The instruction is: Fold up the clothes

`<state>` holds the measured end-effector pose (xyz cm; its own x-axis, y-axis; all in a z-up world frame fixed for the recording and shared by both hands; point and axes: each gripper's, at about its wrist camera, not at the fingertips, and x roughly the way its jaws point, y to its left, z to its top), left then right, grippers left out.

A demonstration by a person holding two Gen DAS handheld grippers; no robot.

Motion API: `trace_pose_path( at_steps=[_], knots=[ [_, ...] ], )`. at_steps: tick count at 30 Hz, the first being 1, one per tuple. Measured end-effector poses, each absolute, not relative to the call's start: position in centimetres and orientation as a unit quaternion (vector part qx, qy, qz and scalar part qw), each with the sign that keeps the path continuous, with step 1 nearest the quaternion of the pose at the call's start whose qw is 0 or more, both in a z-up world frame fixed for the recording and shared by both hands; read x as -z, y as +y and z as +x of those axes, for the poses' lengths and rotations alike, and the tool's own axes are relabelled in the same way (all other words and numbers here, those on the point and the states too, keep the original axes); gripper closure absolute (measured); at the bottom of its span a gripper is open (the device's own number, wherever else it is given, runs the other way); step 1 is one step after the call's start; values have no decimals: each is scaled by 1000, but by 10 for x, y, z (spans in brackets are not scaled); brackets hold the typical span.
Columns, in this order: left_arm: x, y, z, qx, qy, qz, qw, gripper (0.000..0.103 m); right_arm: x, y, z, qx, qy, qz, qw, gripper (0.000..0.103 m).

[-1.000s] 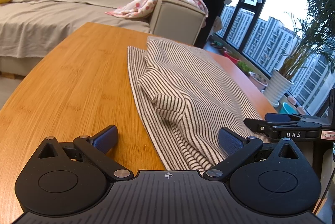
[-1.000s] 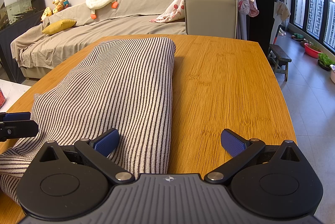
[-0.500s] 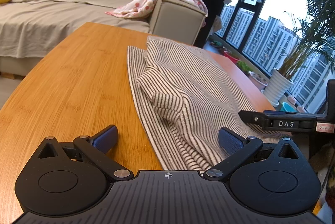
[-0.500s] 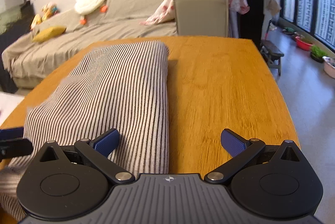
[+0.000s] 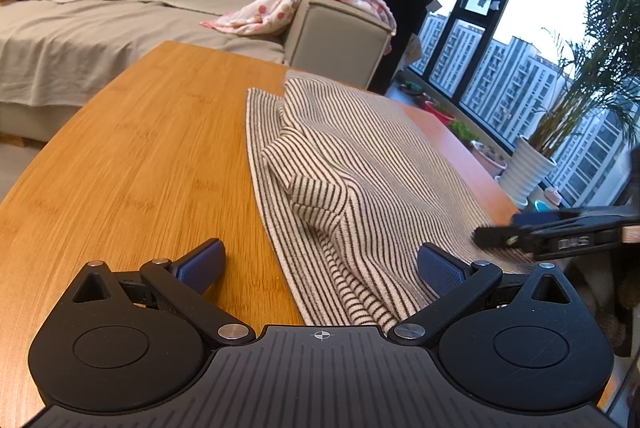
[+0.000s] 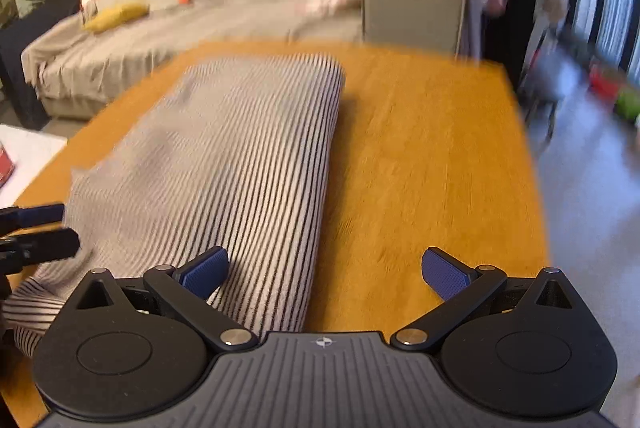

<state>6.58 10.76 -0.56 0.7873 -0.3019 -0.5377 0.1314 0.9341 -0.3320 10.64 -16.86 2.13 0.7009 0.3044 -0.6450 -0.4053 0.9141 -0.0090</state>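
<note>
A striped black-and-white garment (image 5: 360, 171) lies folded lengthwise on the wooden table (image 5: 140, 163), with a rumpled flap near its middle. My left gripper (image 5: 320, 264) is open at the garment's near end, its right finger over the cloth and its left finger over bare wood. In the right wrist view, which is blurred, the same garment (image 6: 240, 155) stretches away. My right gripper (image 6: 324, 272) is open at the garment's near right edge, nothing between its fingers. The right gripper's fingers (image 5: 532, 232) show at the right of the left wrist view, above the cloth's edge.
A grey sofa (image 5: 120, 15) with yellow cushions, a plush goose and a pink blanket (image 5: 304, 3) stands beyond the table. Large windows and a potted palm (image 5: 532, 171) are to the right. Bare wood lies on both sides of the garment.
My right gripper has risen and shifted, blurring its view and showing more of the table. My left gripper has stayed nearly still. Both stay open.
</note>
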Motion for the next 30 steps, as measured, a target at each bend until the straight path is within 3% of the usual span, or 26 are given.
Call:
trace_pose_path(
  at_steps=[3, 4, 6, 12, 16, 22, 24, 25, 26, 30],
  knots=[
    [5, 108, 67, 116, 305, -140, 935, 0, -35, -164, 73, -209, 263, -117, 935, 18],
    [5, 108, 67, 116, 305, -140, 935, 0, -34, -161, 66, -219, 261, -124, 932, 29],
    [5, 107, 67, 116, 305, -141, 935, 0, -25, -154, 55, -238, 277, -145, 920, 37],
    [5, 108, 68, 117, 304, -143, 935, 0, -28, -136, 23, -279, 224, -234, 904, 38],
    [5, 107, 67, 116, 304, -143, 935, 0, -32, -119, -8, -350, 200, -273, 873, 25],
    [4, 107, 67, 116, 304, -144, 934, 0, 4, -97, -18, -358, 185, -339, 850, 19],
    [3, 107, 67, 116, 308, -141, 934, 0, 3, -89, -13, -342, 184, -346, 854, 24],
    [1, 107, 65, 124, 312, -136, 932, 0, 0, -90, -5, -341, 207, -319, 860, 38],
    [-1, 107, 63, 133, 316, -129, 930, 0, -3, -92, 4, -341, 235, -283, 865, 42],
    [-24, 106, 35, 200, 280, -70, 936, 0, -14, -105, 34, -346, 311, -157, 871, 43]
  ],
)
